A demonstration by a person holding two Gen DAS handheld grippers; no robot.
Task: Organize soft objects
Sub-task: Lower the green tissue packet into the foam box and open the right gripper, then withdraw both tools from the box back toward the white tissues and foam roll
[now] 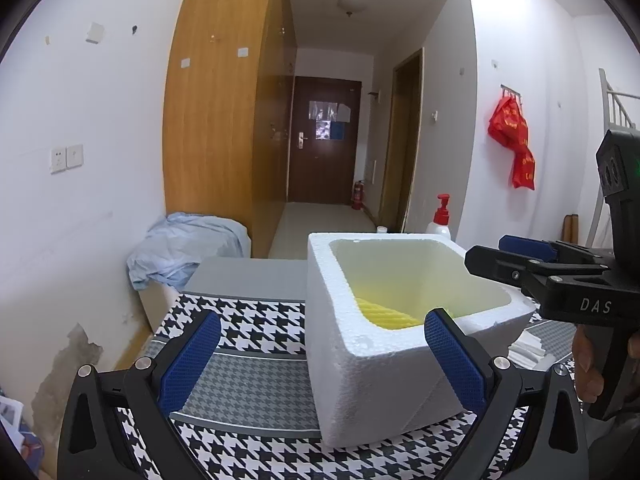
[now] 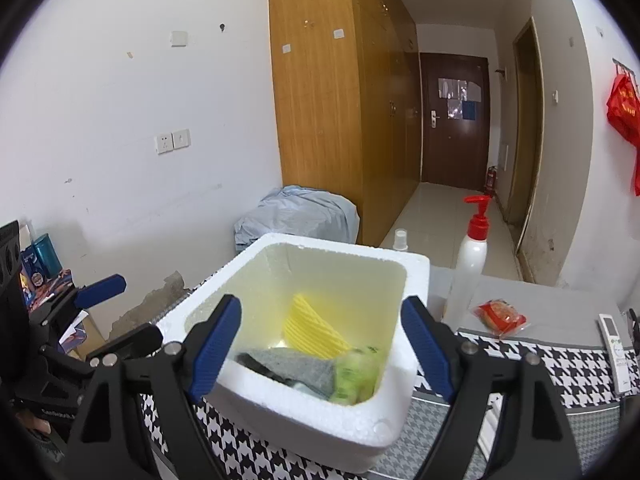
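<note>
Foam box [image 2: 304, 412] on bench holds yellow sponge [image 2: 314, 330], grey cloth [image 2: 296, 368], green item [image 2: 356, 372]. My right tool [image 2: 320, 344] wide, empty above it; left tool [image 1: 322, 360] wide. Retreat straight up, avoiding rim.
</note>
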